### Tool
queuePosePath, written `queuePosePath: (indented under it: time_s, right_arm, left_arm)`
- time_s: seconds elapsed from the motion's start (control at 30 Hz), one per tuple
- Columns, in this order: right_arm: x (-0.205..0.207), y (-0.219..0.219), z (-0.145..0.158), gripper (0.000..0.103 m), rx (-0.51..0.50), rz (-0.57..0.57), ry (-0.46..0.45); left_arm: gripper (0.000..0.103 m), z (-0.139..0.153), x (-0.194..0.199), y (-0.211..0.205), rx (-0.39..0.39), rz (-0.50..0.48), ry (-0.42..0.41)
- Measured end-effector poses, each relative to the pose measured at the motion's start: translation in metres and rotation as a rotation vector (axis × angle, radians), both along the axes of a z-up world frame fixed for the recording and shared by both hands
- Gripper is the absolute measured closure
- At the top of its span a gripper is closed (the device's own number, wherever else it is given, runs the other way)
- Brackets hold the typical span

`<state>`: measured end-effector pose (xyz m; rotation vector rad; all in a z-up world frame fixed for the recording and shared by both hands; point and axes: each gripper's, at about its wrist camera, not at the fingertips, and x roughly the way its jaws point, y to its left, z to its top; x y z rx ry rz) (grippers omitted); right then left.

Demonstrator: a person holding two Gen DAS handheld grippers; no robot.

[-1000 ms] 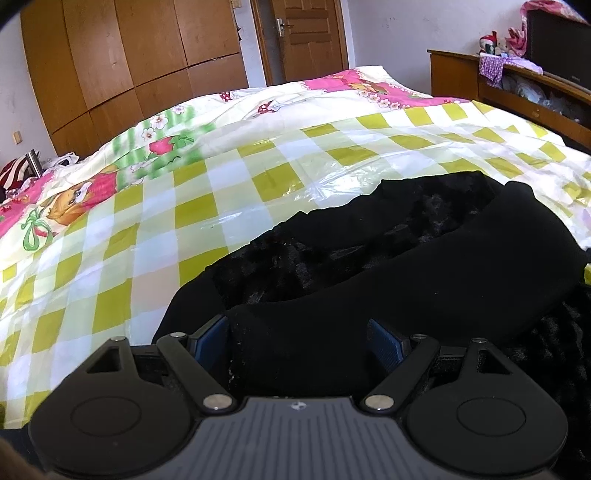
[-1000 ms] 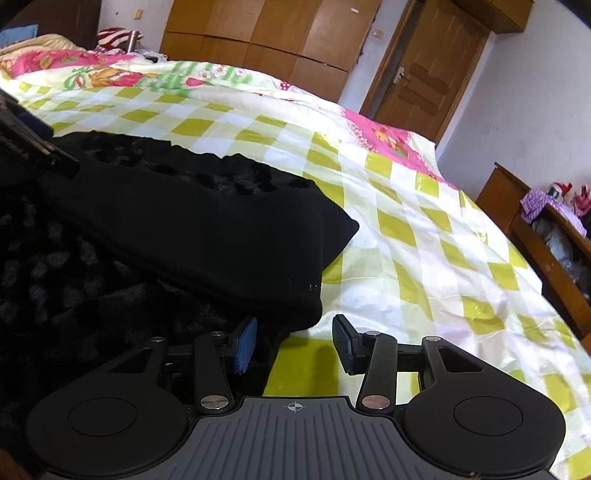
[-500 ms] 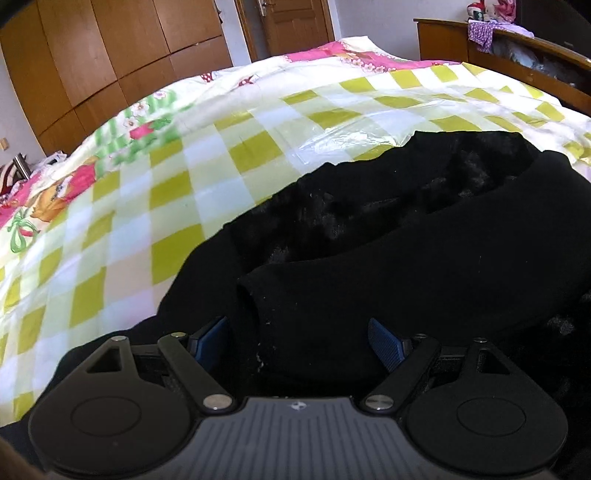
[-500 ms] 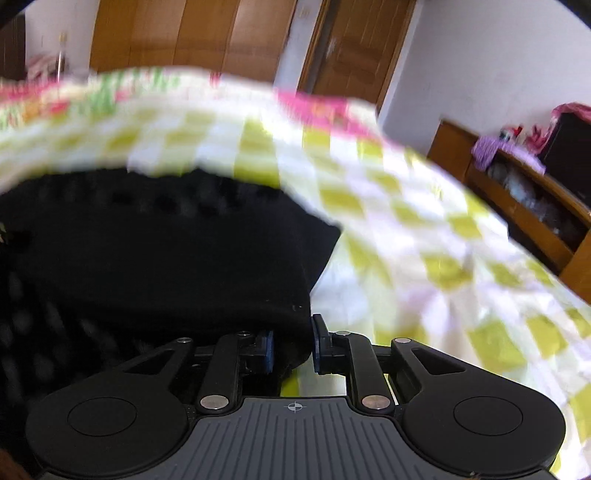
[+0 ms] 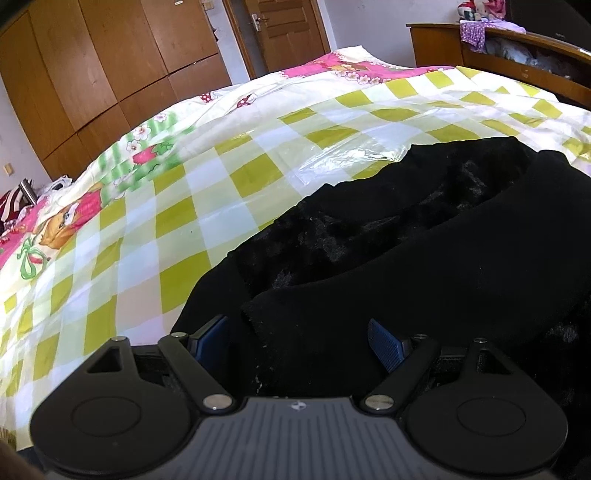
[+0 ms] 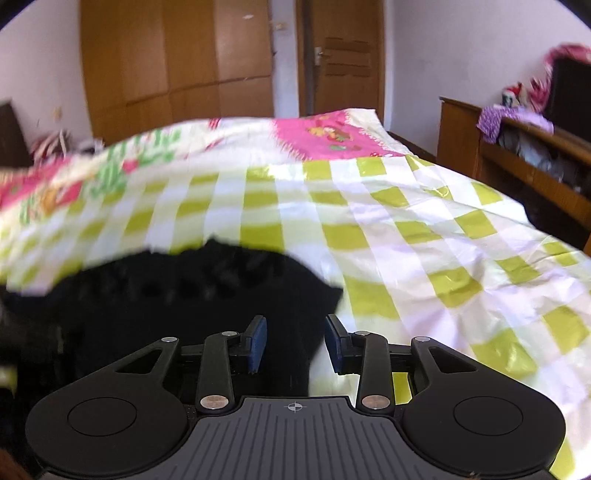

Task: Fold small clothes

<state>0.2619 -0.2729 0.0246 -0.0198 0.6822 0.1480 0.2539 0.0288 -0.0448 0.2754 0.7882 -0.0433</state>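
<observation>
A black fleece-lined garment (image 5: 424, 236) lies on the bed, its upper layer folded over so the fuzzy lining shows at the far edge. My left gripper (image 5: 299, 341) is open, its blue pads either side of the garment's near fold. In the right wrist view the garment (image 6: 192, 306) is blurred at the lower left. My right gripper (image 6: 295, 341) is open, with the garment's right edge between its jaws.
The bed has a yellow-green checked sheet (image 5: 177, 229) with a pink floral quilt (image 5: 332, 70) beyond. Wooden wardrobes (image 5: 110, 66) and a door (image 5: 284, 33) stand at the back. A wooden cabinet (image 6: 517, 166) with clothes stands to the right.
My right gripper closed on the garment's edge half a second ago and has opened again while swinging right. The left gripper stayed open and pulled back slightly.
</observation>
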Motion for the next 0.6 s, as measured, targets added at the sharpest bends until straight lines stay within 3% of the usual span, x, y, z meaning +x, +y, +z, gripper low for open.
queuePosePath:
  time_s: [0.07, 0.17, 0.2, 0.23, 0.3, 0.43, 0.6]
  right_arm:
    - [0.024, 0.000, -0.012, 0.064, -0.009, -0.031, 0.076]
    - [0.052, 0.000, -0.036, 0.066, 0.059, -0.045, 0.179]
    - [0.058, -0.002, -0.042, 0.069, 0.070, -0.059, 0.199]
    - [0.058, -0.006, -0.046, 0.082, 0.088, -0.060, 0.200]
    - [0.059, -0.012, -0.046, 0.088, 0.104, -0.070, 0.206]
    - [0.055, -0.008, -0.037, 0.088, 0.063, -0.081, 0.199]
    - [0.021, 0.023, -0.011, 0.080, -0.070, -0.035, 0.036]
  left_arm:
    - [0.009, -0.002, 0.003, -0.001, 0.006, 0.004, 0.001]
    - [0.009, -0.001, 0.007, -0.003, 0.010, 0.002, -0.004]
    - [0.009, 0.000, 0.008, -0.003, 0.019, -0.002, -0.011]
    - [0.009, 0.000, 0.008, -0.002, 0.031, -0.004, -0.021]
    - [0.009, -0.001, 0.011, 0.000, 0.071, 0.012, -0.048]
    - [0.008, -0.005, 0.013, 0.013, 0.066, 0.048, -0.034]
    - [0.007, -0.005, -0.004, 0.026, 0.064, 0.074, -0.038]
